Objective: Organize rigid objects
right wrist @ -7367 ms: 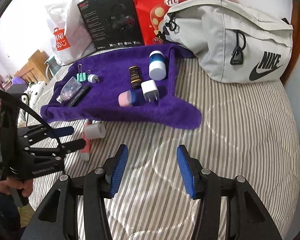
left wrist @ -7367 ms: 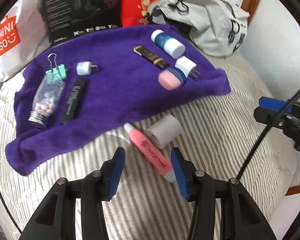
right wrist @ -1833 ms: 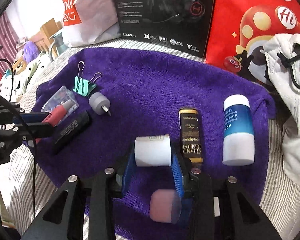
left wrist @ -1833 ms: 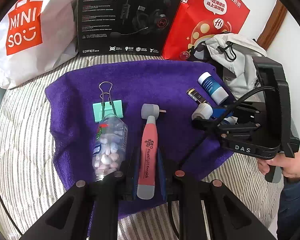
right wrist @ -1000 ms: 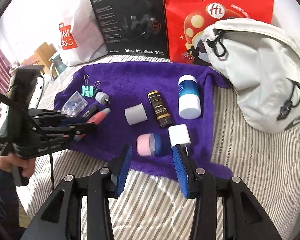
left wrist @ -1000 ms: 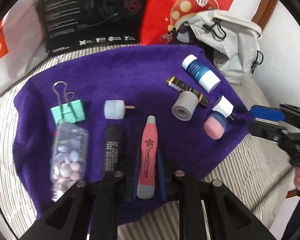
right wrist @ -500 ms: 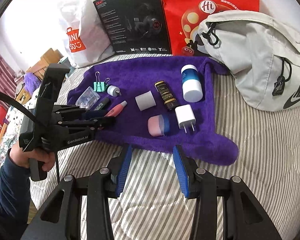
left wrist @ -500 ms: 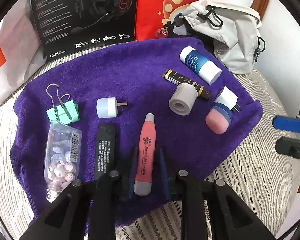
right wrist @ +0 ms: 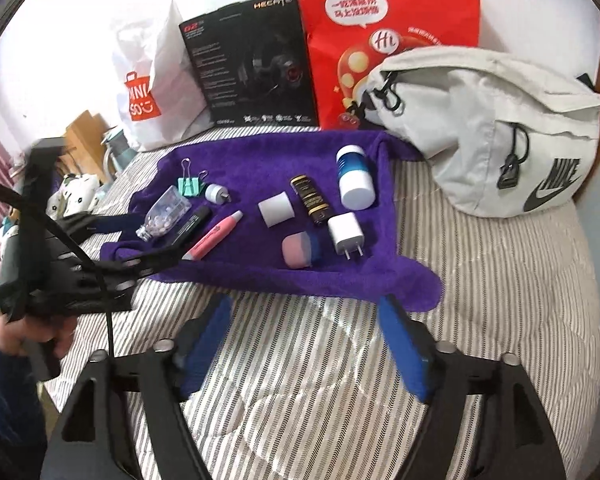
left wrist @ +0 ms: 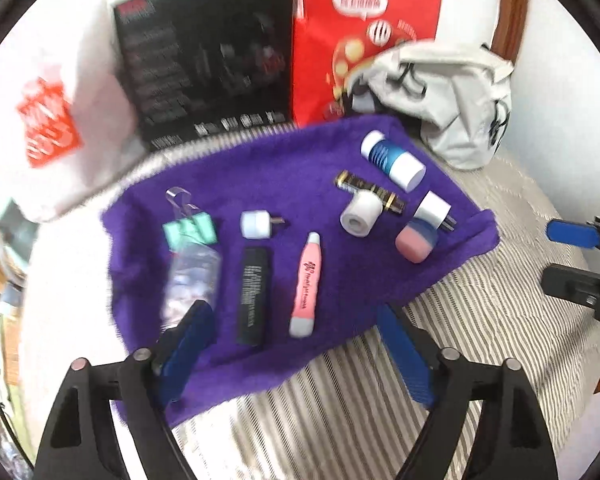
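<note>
Half a second ago clamped on the pink pen (left wrist: pixel 306 286); now released. Left gripper (left wrist: pixel 296 354) spread wide and empty, drawn back toward the near hem of the purple towel (left wrist: pixel 308 168), the left wrist view smeared with motion blur. Pen left lying flat on the towel, ahead of the jaws and roughly on their centre line, grey end nearest, tip pointing away. Just to its left, parallel, the black tube (left wrist: pixel 253 294); left again, close to the left jaw, the clear bottle of beads (left wrist: pixel 192 280), too blurred to read further. Beyond these, the green binder clip (left wrist: pixel 189 229) and the small grey plug (left wrist: pixel 256 224).

Right gripper (right wrist: pixel 306 344) likewise open and holding nothing, hanging over the striped bed (right wrist: pixel 500 300) short of the towel's near edge. White roll (right wrist: pixel 276 210) resting on the towel ahead of these jaws, slightly left of centre, beside the dark gold-lettered tube (right wrist: pixel 311 199). Also ahead: the blue-and-white bottle (right wrist: pixel 354 178), the white charger (right wrist: pixel 346 234) and the pink-capped jar (right wrist: pixel 299 250), charger and jar just beside each other.

By this look, every small item gathered on the towel, none seen on the bare bedding; likely at or near the end of the sorting, with perhaps only straightening of rows left.
</note>
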`<state>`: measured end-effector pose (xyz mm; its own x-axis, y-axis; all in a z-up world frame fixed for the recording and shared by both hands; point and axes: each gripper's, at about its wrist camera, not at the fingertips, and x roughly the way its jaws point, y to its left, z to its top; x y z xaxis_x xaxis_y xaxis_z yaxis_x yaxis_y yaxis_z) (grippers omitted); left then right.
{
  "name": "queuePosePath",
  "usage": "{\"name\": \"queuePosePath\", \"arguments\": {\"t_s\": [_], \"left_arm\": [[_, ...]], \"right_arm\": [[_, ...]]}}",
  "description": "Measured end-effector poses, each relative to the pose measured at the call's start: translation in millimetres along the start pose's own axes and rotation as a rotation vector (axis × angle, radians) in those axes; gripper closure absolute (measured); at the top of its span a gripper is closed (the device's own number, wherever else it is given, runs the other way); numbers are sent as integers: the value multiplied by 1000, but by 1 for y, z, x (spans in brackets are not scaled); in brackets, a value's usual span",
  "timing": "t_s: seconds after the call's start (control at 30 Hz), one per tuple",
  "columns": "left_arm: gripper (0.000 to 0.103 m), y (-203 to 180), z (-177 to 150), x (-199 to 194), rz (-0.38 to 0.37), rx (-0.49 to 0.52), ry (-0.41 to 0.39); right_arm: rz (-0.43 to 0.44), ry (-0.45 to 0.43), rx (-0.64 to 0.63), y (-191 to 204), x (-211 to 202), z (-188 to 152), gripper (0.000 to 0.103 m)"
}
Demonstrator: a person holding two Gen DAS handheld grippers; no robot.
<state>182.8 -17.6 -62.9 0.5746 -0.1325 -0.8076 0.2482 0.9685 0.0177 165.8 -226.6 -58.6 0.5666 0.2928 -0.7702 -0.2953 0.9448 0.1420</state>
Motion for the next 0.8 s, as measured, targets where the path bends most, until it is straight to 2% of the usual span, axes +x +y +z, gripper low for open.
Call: {"name": "queuePosePath", "arguments": {"t_s": [0.1, 0.2, 0.33, 0.47, 0.63, 0.8], "left_arm": [[9, -1, -8, -24, 31, -18, -21], [2, 4, -17, -47, 53, -85, -61], [0, 14, -31, -77, 110, -202, -134], [0, 17, -39, -86, 123, -248, -107], [0, 11, -53, -88, 126, -233, -81], [0, 4, -67, -91, 70, -253, -69]], "right_arm": [[-4, 23, 16, 1, 4, -4, 4], [-25, 43, 17, 4, 9, -11, 3], [-28, 26, 52, 8, 4, -17, 0], [-33, 31, 47, 15, -3, -23, 0], [-67, 23, 31, 25, -15, -33, 0], [-102, 10, 27, 31, -31, -47, 0]]}}
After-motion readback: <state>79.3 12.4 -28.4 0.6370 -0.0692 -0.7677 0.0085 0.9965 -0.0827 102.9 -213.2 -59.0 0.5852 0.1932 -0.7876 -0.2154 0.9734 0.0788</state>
